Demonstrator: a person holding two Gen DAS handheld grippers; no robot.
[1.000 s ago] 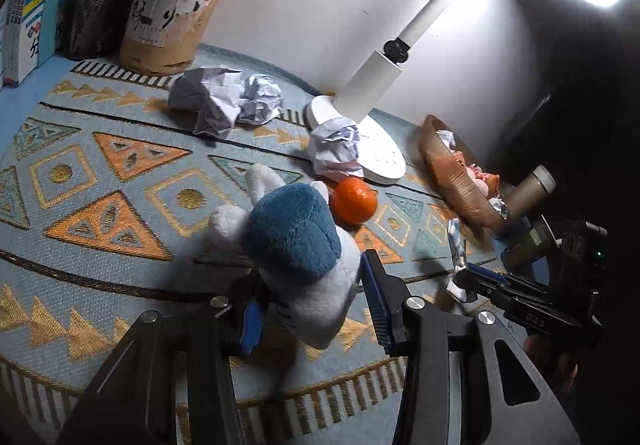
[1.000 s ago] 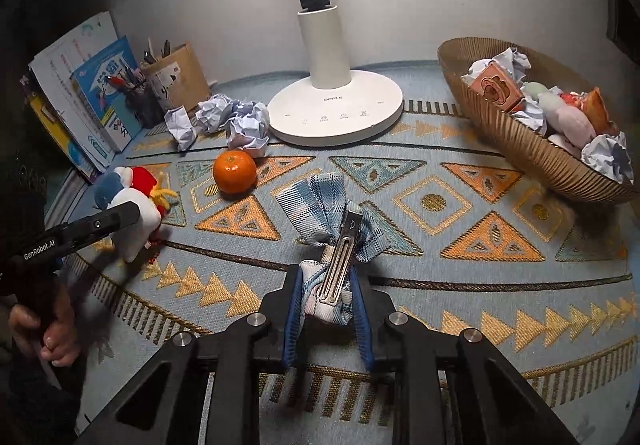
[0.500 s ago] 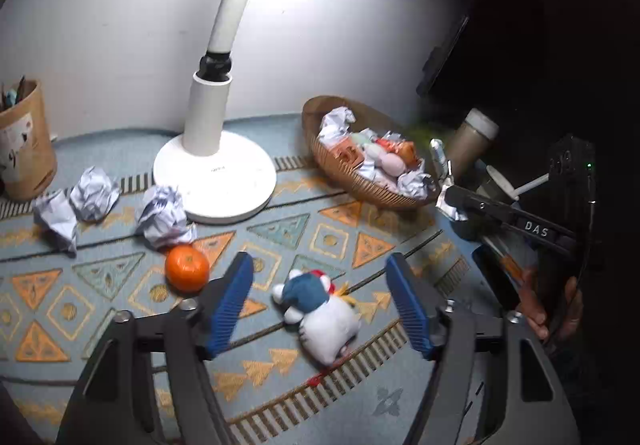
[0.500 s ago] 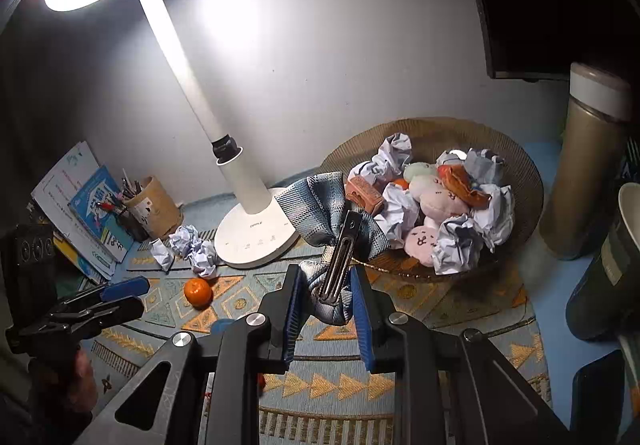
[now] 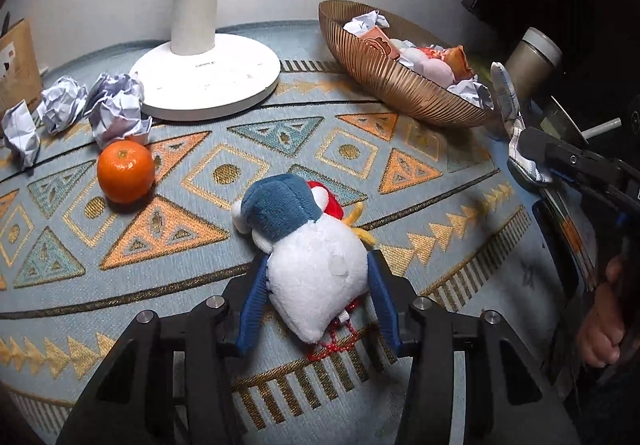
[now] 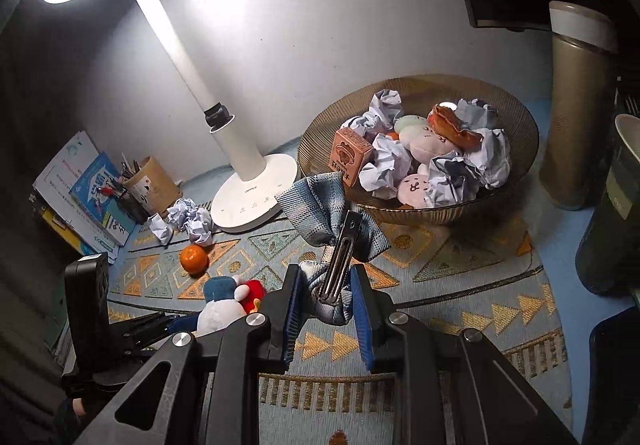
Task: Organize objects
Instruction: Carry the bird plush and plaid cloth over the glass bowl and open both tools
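Lying on its front on the patterned mat (image 5: 192, 181), the plush toy (image 5: 316, 269), white-bodied with a blue cap and a red patch, sits between the blue pads of the left gripper (image 5: 318, 301), whose jaws are closing on it; both pads already meet the soft white flanks. Off to the mat's left side rests a mandarin (image 5: 125, 172), just beside three balls of crumpled paper (image 5: 116, 109), which lie against the round base of the white desk lamp (image 5: 208, 73). Farther back and to the right stands the ribbed wicker basket (image 5: 404, 85), holding more crumpled paper, small plush figures and a little orange box (image 6: 349, 156). Raised above the mat, just in front of the basket, the right gripper (image 6: 326, 305) has its jaws pressed onto a blue checked bow hair clip (image 6: 332, 221), gripping the fabric at the lower end so that the metal clip bar points up and away between the pads. A hand (image 5: 600, 321) grasps that gripper's handle at the right edge of the left wrist view. A tall beige flask (image 6: 576, 105) stands on the table to the right of the basket, and a pen holder (image 6: 150, 181) with books sits at the far left.
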